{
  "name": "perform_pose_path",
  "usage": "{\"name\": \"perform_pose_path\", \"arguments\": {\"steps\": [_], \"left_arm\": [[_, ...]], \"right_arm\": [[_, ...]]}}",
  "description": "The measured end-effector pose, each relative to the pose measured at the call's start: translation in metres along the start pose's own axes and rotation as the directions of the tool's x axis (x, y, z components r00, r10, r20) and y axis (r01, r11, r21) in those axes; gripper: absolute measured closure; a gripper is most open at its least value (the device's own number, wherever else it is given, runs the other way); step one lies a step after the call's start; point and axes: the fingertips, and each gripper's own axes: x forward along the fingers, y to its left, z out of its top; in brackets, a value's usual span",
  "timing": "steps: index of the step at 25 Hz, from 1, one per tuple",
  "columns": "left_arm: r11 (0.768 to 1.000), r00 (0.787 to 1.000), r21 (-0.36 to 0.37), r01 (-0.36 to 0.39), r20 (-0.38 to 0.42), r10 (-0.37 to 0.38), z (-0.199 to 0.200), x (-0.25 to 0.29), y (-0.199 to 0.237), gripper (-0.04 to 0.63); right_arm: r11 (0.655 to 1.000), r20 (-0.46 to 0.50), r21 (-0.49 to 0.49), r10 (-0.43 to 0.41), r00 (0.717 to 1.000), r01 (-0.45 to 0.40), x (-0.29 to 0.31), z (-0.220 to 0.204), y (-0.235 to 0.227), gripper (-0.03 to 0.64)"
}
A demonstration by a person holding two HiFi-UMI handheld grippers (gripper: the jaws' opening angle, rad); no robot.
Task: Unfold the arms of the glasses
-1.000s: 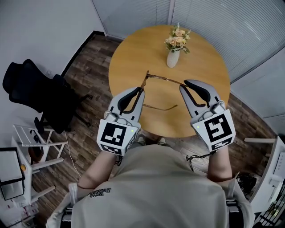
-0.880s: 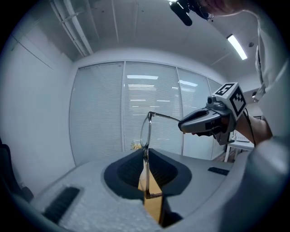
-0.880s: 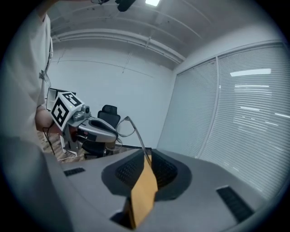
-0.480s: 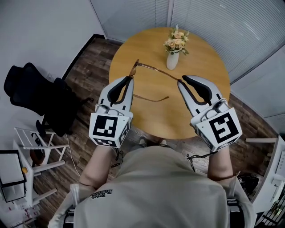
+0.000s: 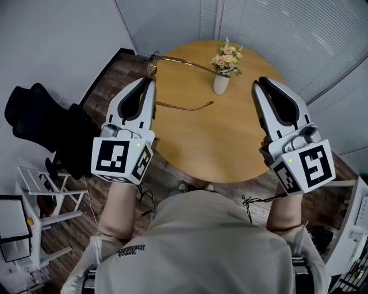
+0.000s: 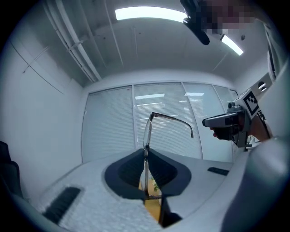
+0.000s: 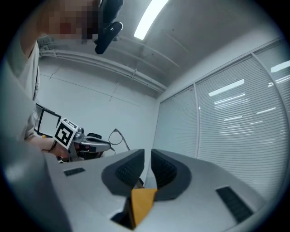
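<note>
Pinching glasses (image 5: 184,62): L tongs (image 5: 149,81) only

Ceiling strip lights (image 6: 149,13) give bright, even light and glare white. Below them, both gripper views bend and darken toward the corners.

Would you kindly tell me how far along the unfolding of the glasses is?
Done: both arms of the thin metal-framed glasses stand swung out. In hand: the left claw pinches their front above the round wooden table; the right claw is empty. Left: apparently only setting them down.
</note>
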Motion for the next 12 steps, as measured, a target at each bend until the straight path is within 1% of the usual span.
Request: {"name": "perform_pose_path", "arguments": {"steps": [3, 6, 9, 12], "left_arm": [[1.000, 1.000, 0.003, -0.014, 0.027, 0.014, 0.011, -0.002, 0.008, 0.552], [1.000, 0.999, 0.000, -0.015, 0.037, 0.015, 0.017, -0.005, 0.010, 0.552], [1.000, 0.999, -0.005, -0.009, 0.037, 0.009, 0.017, -0.006, 0.008, 0.552], [1.000, 1.000, -0.015, -0.002, 0.029, 0.002, 0.013, -0.010, 0.006, 0.552]], "right_arm": [[1.000, 0.016, -0.009, -0.016, 1.000, 0.016, -0.005, 0.010, -0.003, 0.566], [1.000, 0.036, 0.000, -0.029, 0.999, 0.029, -0.011, 0.017, -0.004, 0.566], [0.999, 0.045, 0.022, -0.036, 0.998, 0.035, -0.015, 0.015, -0.007, 0.566], [0.998, 0.032, 0.047, -0.037, 0.999, 0.035, -0.016, 0.007, -0.005, 0.566]]}}
